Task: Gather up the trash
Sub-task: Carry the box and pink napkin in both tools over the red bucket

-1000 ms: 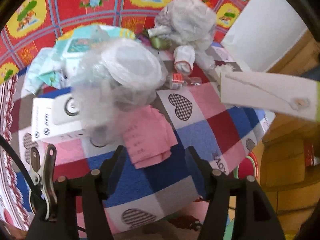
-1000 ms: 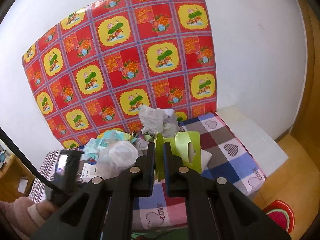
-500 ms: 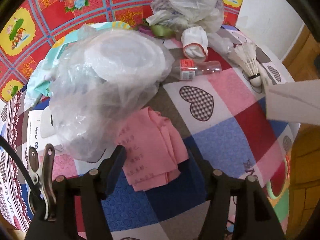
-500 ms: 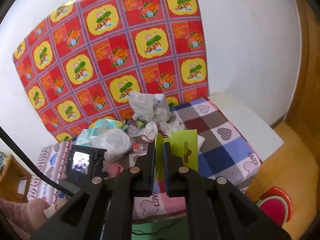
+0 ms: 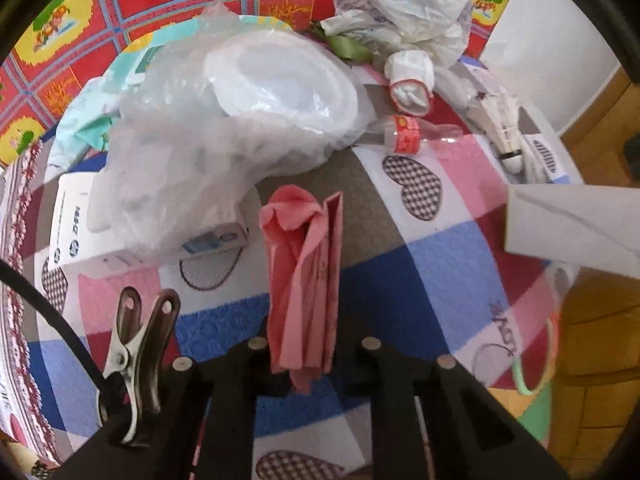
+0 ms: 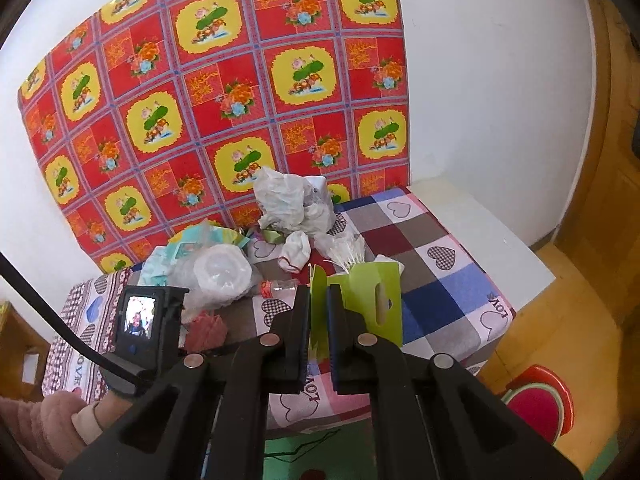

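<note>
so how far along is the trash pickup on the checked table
Early. In hand: the left gripper is shut on the folded pink paper, and the right gripper is shut on a green card package. Left on the checked tablecloth: the clear plastic bag with a white bowl, crumpled white bag, small clear bottle and white shuttlecock. No bin shows.

Pink folded paper (image 5: 304,272), creased and bunched into upright pleats, near edge of checked cloth. Green card (image 6: 360,300) with hang slot stands on edge above the cloth. Behind: clear bag of white tubs (image 5: 240,112), crumpled white bag (image 5: 404,4), small bottle (image 5: 416,138), shuttlecock (image 5: 506,132).
</note>
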A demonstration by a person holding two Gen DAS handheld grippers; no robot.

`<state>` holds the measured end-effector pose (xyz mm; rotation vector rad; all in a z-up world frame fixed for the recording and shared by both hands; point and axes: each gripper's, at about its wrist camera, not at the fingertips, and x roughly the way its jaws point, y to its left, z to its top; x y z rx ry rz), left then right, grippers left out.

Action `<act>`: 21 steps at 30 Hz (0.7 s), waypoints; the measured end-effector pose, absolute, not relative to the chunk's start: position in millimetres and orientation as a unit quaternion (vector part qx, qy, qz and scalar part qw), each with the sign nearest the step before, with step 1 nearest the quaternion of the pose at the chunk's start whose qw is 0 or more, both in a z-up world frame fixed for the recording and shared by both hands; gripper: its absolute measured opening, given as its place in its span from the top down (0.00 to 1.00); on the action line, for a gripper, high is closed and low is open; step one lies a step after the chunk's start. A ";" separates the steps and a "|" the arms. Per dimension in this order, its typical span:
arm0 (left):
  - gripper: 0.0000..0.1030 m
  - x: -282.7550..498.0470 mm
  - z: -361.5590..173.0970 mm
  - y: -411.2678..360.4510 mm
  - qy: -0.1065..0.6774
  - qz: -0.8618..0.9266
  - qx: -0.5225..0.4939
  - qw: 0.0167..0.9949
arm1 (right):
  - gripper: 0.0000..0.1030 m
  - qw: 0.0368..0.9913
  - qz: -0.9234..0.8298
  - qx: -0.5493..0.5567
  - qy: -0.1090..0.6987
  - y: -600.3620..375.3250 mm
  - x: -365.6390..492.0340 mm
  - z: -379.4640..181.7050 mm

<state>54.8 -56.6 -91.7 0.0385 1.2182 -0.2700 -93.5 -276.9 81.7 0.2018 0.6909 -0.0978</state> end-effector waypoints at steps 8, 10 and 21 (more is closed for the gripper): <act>0.87 26.4 -50.1 -60.5 0.538 -0.185 0.007 0.822 | 0.92 0.939 -0.030 0.110 0.324 -287.9 -96.6 85.7; 0.87 19.5 -40.4 -64.3 0.528 -0.196 0.007 0.826 | 0.92 0.941 -0.029 0.114 0.316 -294.0 -102.4 88.8; 0.87 12.4 -15.7 -76.0 0.527 -0.217 -0.032 0.821 | 0.92 0.946 -0.043 0.131 0.293 -335.4 -129.6 94.0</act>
